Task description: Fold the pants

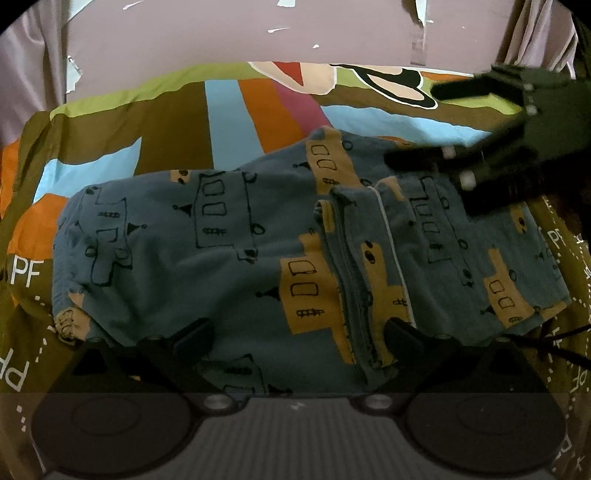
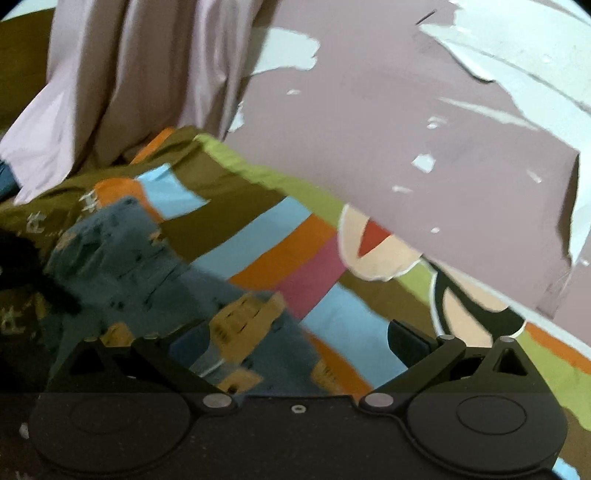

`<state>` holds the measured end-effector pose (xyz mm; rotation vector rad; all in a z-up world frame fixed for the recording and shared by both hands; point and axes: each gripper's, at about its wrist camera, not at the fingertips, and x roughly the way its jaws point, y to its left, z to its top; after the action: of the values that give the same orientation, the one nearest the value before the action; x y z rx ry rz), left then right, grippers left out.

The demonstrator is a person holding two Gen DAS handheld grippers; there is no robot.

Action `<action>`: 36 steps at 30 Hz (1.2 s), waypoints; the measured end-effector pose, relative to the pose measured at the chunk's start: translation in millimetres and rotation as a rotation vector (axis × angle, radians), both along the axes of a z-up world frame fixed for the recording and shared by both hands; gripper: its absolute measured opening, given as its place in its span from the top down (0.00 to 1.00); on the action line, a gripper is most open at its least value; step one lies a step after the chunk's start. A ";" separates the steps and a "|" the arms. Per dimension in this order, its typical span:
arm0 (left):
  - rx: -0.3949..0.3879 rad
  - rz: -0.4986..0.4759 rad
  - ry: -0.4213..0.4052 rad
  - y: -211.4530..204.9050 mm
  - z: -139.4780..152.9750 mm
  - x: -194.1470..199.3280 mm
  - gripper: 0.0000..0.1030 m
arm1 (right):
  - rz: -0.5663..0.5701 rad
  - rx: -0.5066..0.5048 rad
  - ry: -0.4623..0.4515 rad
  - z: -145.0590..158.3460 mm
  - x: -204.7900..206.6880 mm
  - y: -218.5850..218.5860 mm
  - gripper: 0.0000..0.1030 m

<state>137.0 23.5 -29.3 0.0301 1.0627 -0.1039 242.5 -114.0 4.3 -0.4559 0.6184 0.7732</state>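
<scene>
The blue pants [image 1: 229, 236] with ochre bus prints lie folded across a colourful bedsheet [image 1: 229, 122]; a waistband or hem edge with white piping [image 1: 388, 236] lies on top at centre right. My left gripper [image 1: 299, 336] hovers low over the near edge of the pants, open, its fingers wide apart with fabric showing between them. My right gripper [image 1: 412, 125] is above the far right part of the pants, blurred, with its fingers spread. In the right wrist view the right gripper [image 2: 295, 339] is open and holds nothing, with the pants [image 2: 140, 266] below and to its left.
A mauve wall [image 1: 258, 33] with peeling paint runs along the far side of the bed. A pale curtain [image 2: 122, 81] hangs at the left corner. The sheet carries a cartoon figure [image 1: 388, 85] at the far right and white lettering [image 1: 26, 273] near the edges.
</scene>
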 end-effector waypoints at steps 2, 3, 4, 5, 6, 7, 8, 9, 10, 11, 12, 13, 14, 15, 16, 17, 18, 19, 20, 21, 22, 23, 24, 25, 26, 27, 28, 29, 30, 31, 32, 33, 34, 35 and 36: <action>-0.001 0.002 0.002 0.1 -0.3 0.0 0.01 | 0.010 -0.030 0.016 -7.6 -2.0 2.2 0.01; -0.001 0.002 0.001 0.2 -0.3 -0.4 0.01 | 0.006 -0.042 0.015 -11.3 -2.7 3.5 0.01; -0.001 0.001 0.000 0.2 -0.3 -0.7 0.01 | -0.002 -0.059 0.013 -14.7 -1.9 5.4 0.01; -0.001 0.001 0.000 0.5 -0.6 -0.7 0.01 | -0.016 -0.080 0.006 -18.1 -0.7 7.4 0.01; -0.002 0.001 0.001 0.6 -0.6 -0.8 0.01 | -0.043 -0.103 -0.006 -21.2 2.1 9.4 0.01; -0.003 0.003 0.001 0.7 -0.7 -1.0 0.01 | -0.066 -0.114 -0.013 -22.7 5.3 9.5 0.01; -0.003 0.003 0.002 0.8 -0.7 -0.9 0.01 | -0.088 -0.114 -0.019 -22.6 8.3 8.9 0.01; -0.002 0.003 0.002 0.8 -0.7 -0.8 0.01 | -0.109 -0.103 -0.028 -20.6 11.2 6.5 0.01; -0.002 0.003 0.002 0.8 -0.7 -0.8 0.01 | -0.120 -0.089 -0.035 -17.7 12.4 3.9 0.01; -0.003 0.003 0.002 0.8 -0.6 -0.8 0.01 | -0.123 -0.078 -0.037 -15.2 11.5 1.9 0.01; -0.005 0.003 0.003 1.0 -0.5 -0.6 0.01 | -0.123 -0.067 -0.040 -12.4 9.7 -0.6 0.01; -0.009 0.004 0.004 1.2 -0.2 -0.3 0.01 | -0.120 -0.059 -0.040 -10.3 6.4 -3.1 0.01; -0.015 0.005 0.005 2.1 0.4 0.1 0.01 | -0.114 -0.055 -0.038 -9.2 3.6 -5.4 0.01; -0.024 0.004 0.005 3.7 1.9 0.1 0.01 | -0.101 -0.046 -0.032 -8.3 -1.3 -8.6 0.01; -0.034 0.003 0.001 6.0 3.3 -0.5 0.01 | -0.086 -0.037 -0.027 -8.5 -4.9 -11.1 0.01; -0.050 0.003 -0.010 9.4 6.0 -1.7 0.00 | -0.068 -0.029 -0.023 -9.3 -10.6 -13.9 0.01; -0.063 0.005 -0.021 13.4 8.1 -3.4 0.00 | -0.054 -0.029 -0.020 -10.2 -13.0 -13.8 0.01; -0.077 0.011 -0.037 18.0 10.4 -5.7 0.00 | -0.037 -0.035 -0.017 -12.5 -16.4 -12.7 0.01; -0.088 0.017 -0.052 22.7 12.1 -8.2 0.00 | -0.020 -0.048 -0.016 -15.4 -18.1 -9.5 0.01; -0.097 0.027 -0.070 28.2 13.6 -11.5 0.00 | -0.005 -0.069 -0.021 -20.2 -18.4 -4.6 0.01; -0.100 0.035 -0.080 32.5 14.7 -13.5 0.00 | 0.000 -0.100 -0.032 -25.8 -17.7 0.8 0.01; -0.100 0.050 -0.090 38.1 15.3 -17.0 0.00 | -0.008 -0.140 -0.043 -31.9 -15.1 7.1 0.01; -0.098 0.066 -0.099 43.3 16.2 -19.9 0.00 | -0.019 -0.159 -0.049 -35.6 -12.7 10.7 0.01; -0.097 0.087 -0.113 48.9 18.1 -24.1 0.00 | -0.037 -0.152 -0.048 -36.3 -9.1 12.6 0.01; -0.100 0.107 -0.134 54.8 20.9 -27.5 0.00 | -0.059 -0.124 -0.043 -33.1 -6.3 12.4 0.01; -0.107 0.132 -0.168 62.2 24.6 -33.5 0.00 | -0.080 -0.091 -0.040 -29.2 -5.2 10.5 0.02; -0.110 0.149 -0.194 68.1 27.8 -38.0 0.00 | -0.098 -0.044 -0.035 -23.6 -5.4 7.6 0.01; -0.112 0.167 -0.222 75.4 31.4 -42.0 0.00 | -0.106 -0.005 -0.027 -19.2 -6.8 5.0 0.01; -0.114 0.189 -0.250 83.8 35.1 -45.8 0.00 | -0.113 0.032 -0.014 -15.1 -10.1 2.7 0.01; -0.116 0.206 -0.264 91.3 37.5 -47.6 0.00 | -0.117 0.055 -0.004 -12.7 -15.1 1.9 0.01; -0.120 0.229 -0.270 99.9 39.2 -48.8 0.00 | -0.119 0.067 0.004 -11.2 -20.7 2.0 0.01; -0.125 0.257 -0.265 108.5 38.8 -48.2 0.00 | -0.116 0.077 0.014 -10.3 -28.7 2.6 0.01; -0.132 0.284 -0.251 116.7 37.1 -46.8 0.00 | -0.107 0.084 0.029 -10.5 -35.4 3.2 0.01; -0.146 0.309 -0.239 124.5 34.9 -46.0 0.01 | -0.097 0.082 0.048 -10.9 -40.2 4.2 0.01; -0.165 0.331 -0.232 131.5 32.4 -45.1 0.02 | -0.086 0.074 0.071 -11.6 -44.7 6.4 0.01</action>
<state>91.8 155.1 3.0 -0.2767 0.8129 0.1094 197.7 -107.5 -7.2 -0.3333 0.6691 0.7307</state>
